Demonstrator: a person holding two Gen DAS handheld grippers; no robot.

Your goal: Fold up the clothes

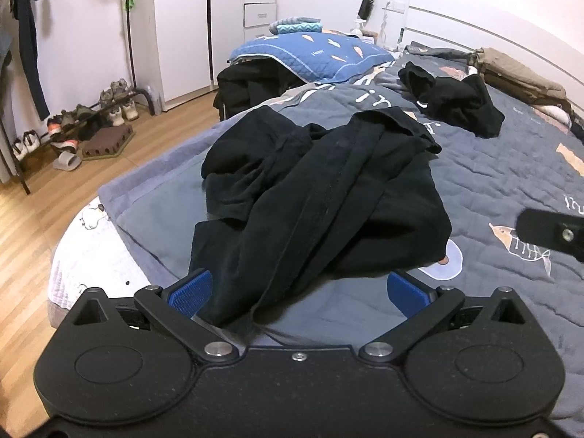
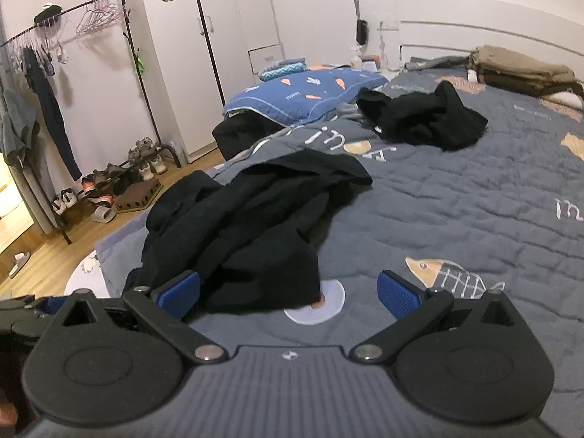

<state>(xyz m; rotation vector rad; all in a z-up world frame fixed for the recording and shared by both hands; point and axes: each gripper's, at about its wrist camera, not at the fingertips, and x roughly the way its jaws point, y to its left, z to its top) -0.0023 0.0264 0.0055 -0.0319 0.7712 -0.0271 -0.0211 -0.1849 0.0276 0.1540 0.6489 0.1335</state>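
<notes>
A crumpled black garment lies heaped on the grey quilt of the bed, filling the centre of the left wrist view and the left-centre of the right wrist view. Both tools are spread wide and hold nothing. The left tool sits at the bottom of its frame with the near edge of the cloth running between its blue pads. The right tool hovers at the bottom of its frame with the garment's near right corner just inside its left pad.

The main risk I see is a blind grab. The cloth is bunched and twisted, with a long seam strip lying across the top, so closing here could catch several layers at once or pinch the quilt beneath, and lifting would drag a knot, not a clean edge. Black on black makes hems and sleeves hard to tell apart, so the two tools may seize mismatched parts. A second black garment lies farther up the bed, upper right, well apart, and seems unlikely to interfere.
</notes>
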